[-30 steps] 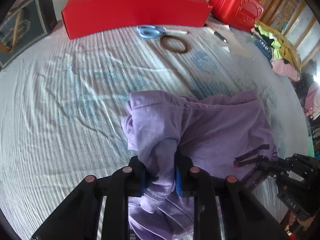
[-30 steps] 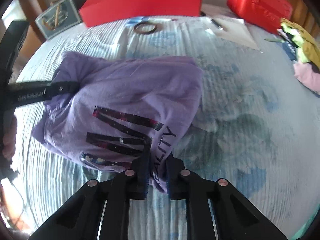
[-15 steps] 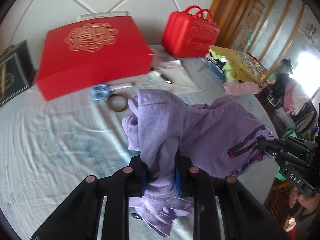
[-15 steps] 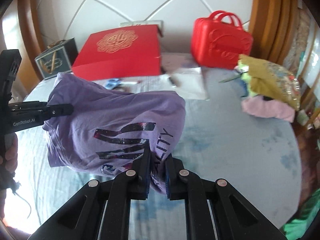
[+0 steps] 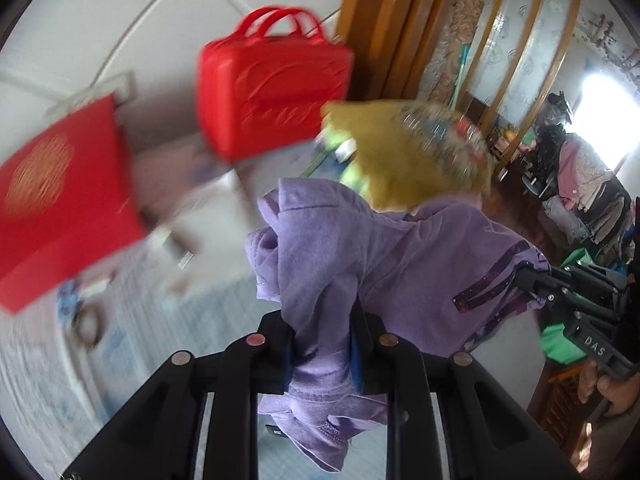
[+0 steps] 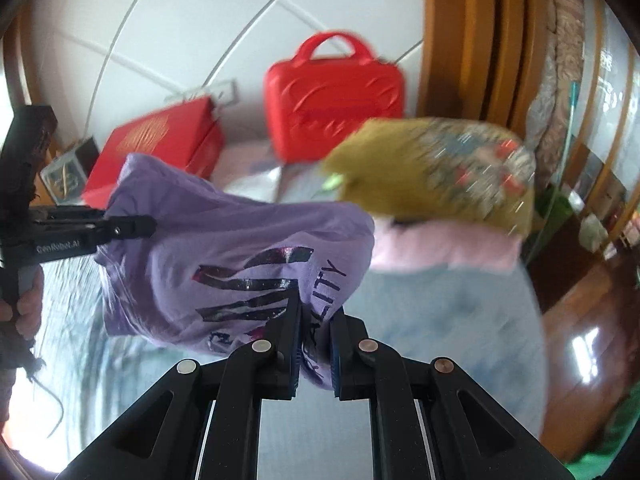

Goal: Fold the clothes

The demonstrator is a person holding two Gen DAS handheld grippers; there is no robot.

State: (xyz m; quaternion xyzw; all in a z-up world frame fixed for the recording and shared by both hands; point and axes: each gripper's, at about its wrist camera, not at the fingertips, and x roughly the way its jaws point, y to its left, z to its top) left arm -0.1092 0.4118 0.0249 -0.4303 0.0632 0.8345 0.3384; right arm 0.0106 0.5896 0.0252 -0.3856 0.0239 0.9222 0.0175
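Two grippers share one purple shirt, lifted off the bed | left wrist view: left gripper jaws clamped on a bunched purple fold, right gripper biting the shirt's right edge, red case far left | right wrist view: right gripper jaws clamped on the printed hem, yellow cloth pile far right

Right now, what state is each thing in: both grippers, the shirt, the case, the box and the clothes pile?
left gripper: shut on purple shirt
right gripper: shut on purple shirt
purple shirt: bunched, hanging between both grippers
red case: closed, upright
red box: closed
yellow garment: heaped on the pink one
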